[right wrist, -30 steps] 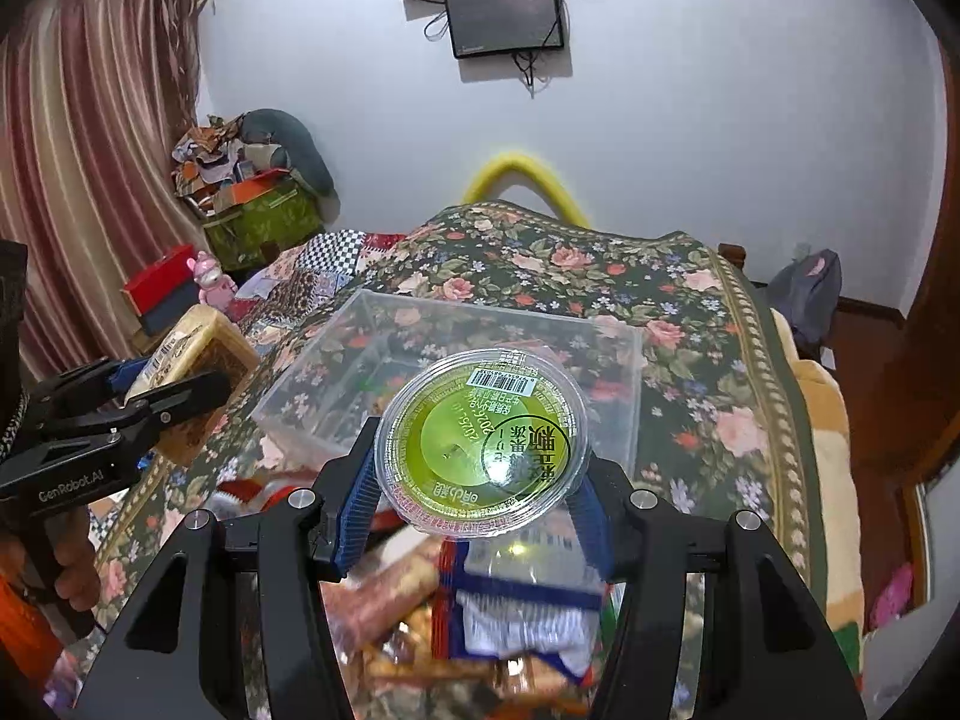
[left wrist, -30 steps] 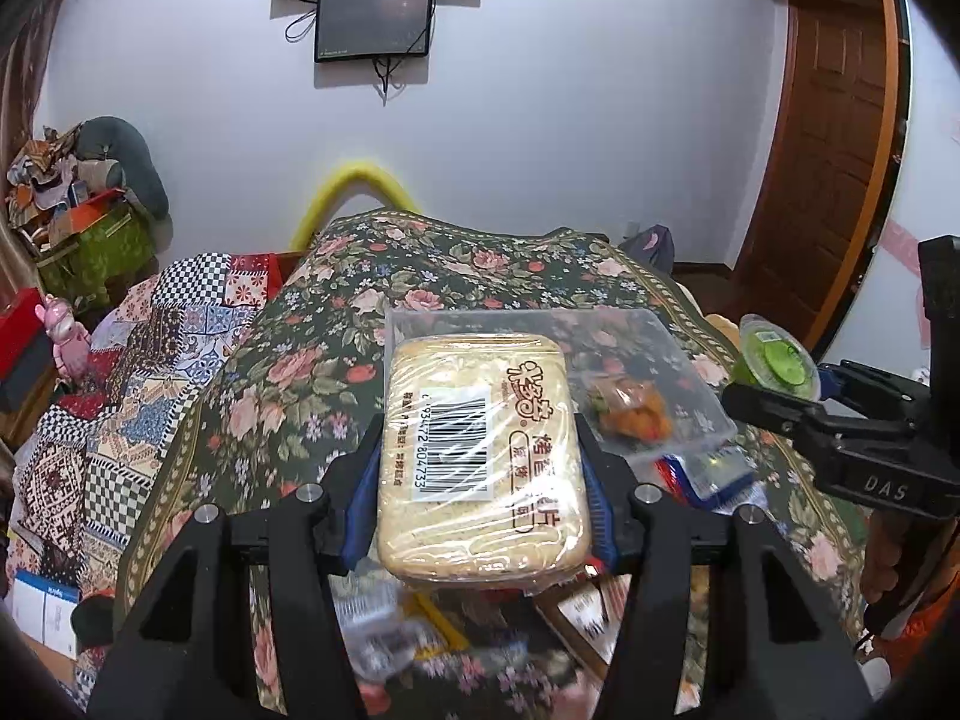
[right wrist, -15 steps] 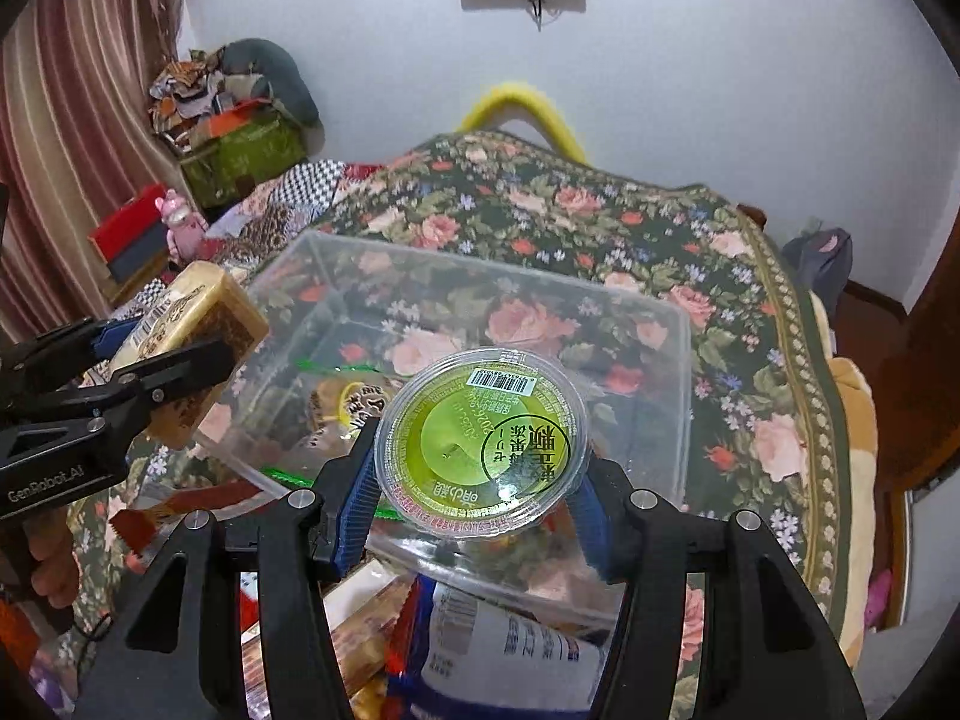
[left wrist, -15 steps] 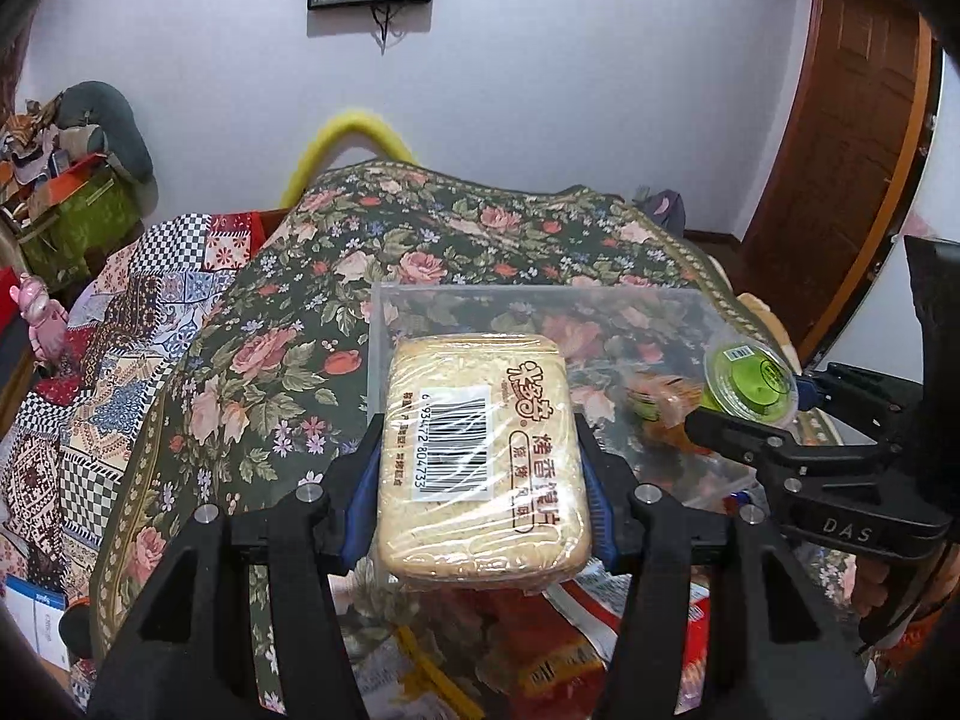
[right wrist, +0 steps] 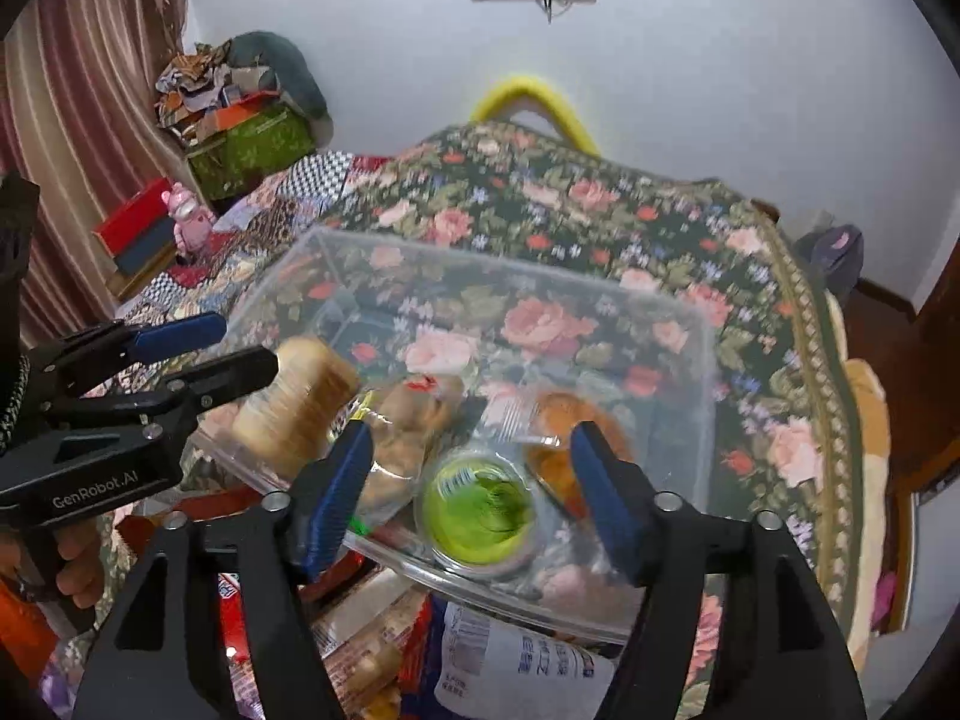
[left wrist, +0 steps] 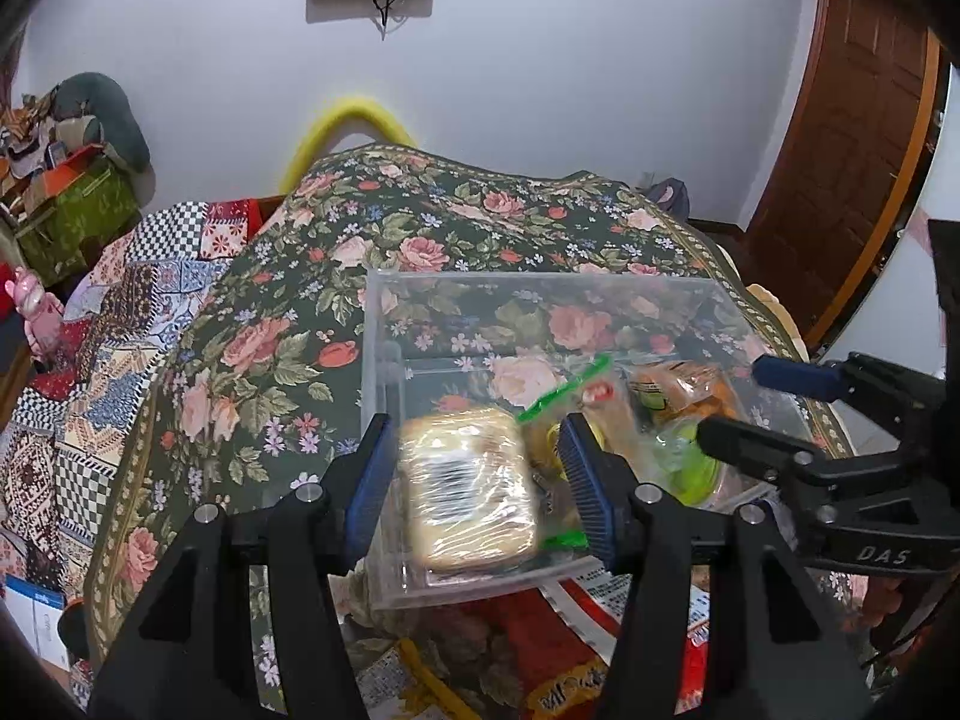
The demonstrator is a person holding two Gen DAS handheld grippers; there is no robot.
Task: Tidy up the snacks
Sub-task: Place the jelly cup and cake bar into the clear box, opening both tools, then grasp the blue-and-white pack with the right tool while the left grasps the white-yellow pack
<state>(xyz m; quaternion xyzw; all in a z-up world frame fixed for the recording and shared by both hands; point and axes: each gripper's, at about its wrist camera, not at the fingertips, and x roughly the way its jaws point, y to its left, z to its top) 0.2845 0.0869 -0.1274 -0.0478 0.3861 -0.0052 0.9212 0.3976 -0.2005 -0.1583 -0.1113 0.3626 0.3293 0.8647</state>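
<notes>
The left gripper (left wrist: 474, 480), black with ribbed blue pads and "GenRobot.AI" printed in white on its body as the right wrist view showed it, stood spread, its pads clear of the yellow cake pack (left wrist: 468, 489). That pack, a soft rounded block in glossy film with a white barcode label blurred beyond reading, sat at the near left corner of the clear plastic bin (left wrist: 540, 288). The bin was rectangular and thin-walled, resting on a dark floral bedcover (left wrist: 252, 348).

Beside the pack lay a crinkled transparent bag with a green zip strip (left wrist: 564, 381), then an orange snack in clear wrap (right wrist: 564, 420).

The right gripper (right wrist: 468, 498), marked "DAS" in the left wrist view, had its jaws just widened; the green jelly cup (right wrist: 477, 510), round with a shiny foil lid whose print was smeared, lay between the pads, untouched, inside the bin's near wall. Below the bin sat a white packet (right wrist: 516, 660) with blue lettering too small to read.
</notes>
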